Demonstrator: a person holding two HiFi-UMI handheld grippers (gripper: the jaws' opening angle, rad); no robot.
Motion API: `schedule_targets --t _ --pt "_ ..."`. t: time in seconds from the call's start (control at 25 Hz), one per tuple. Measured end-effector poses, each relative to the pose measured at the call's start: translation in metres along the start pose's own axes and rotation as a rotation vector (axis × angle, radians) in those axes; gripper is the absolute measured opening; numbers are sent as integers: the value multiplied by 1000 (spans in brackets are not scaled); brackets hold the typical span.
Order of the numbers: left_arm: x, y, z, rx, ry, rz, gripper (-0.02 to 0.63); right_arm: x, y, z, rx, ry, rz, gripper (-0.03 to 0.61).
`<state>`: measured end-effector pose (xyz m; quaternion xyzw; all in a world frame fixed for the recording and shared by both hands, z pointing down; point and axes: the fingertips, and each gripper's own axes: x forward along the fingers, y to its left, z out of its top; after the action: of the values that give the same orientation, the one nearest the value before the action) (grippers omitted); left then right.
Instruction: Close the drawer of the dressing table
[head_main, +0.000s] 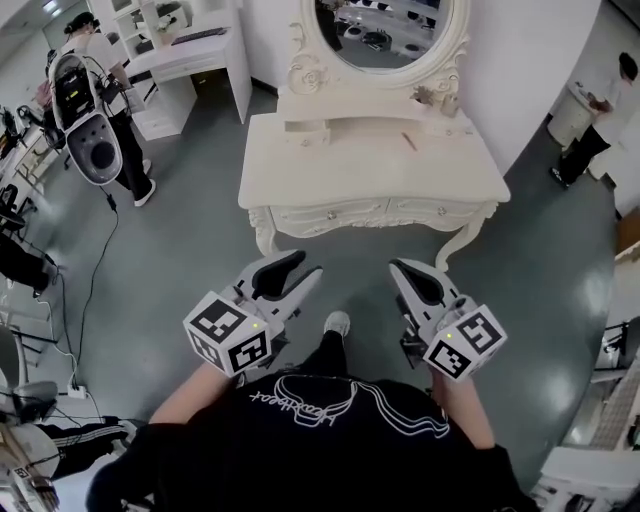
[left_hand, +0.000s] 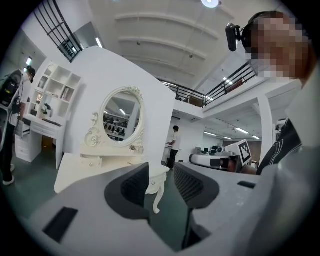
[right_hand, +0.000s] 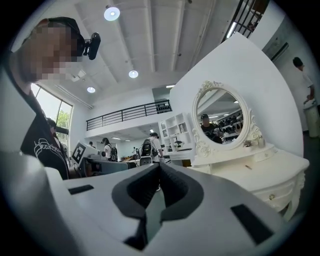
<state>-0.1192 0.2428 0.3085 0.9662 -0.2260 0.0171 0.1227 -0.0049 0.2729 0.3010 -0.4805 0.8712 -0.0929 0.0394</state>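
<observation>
The cream dressing table (head_main: 370, 165) stands just ahead of me, with an oval mirror (head_main: 385, 30) at its back. Its drawer fronts (head_main: 350, 213) with small knobs look flush under the table top. My left gripper (head_main: 306, 266) hovers below the table's left front, short of it, jaws open and empty. The left gripper view shows the table (left_hand: 90, 167) and a curved leg (left_hand: 157, 197) through the gap of the left gripper (left_hand: 161, 172). My right gripper (head_main: 396, 266) hangs before the right front, apart from it. Its tips meet with nothing between them in the right gripper view (right_hand: 160, 165), where the table (right_hand: 260, 172) lies to the right.
A person with a backpack rig (head_main: 95, 100) stands at the far left by a white shelf desk (head_main: 190, 50). Another person (head_main: 600, 110) stands at the far right. My own shoe (head_main: 337, 322) shows on the grey floor between the grippers.
</observation>
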Motion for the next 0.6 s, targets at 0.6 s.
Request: schedule_targets --t 0.6 --pt "97 110 -4 -47 27 50 193 79 -110 -11 66 83 -20 3"
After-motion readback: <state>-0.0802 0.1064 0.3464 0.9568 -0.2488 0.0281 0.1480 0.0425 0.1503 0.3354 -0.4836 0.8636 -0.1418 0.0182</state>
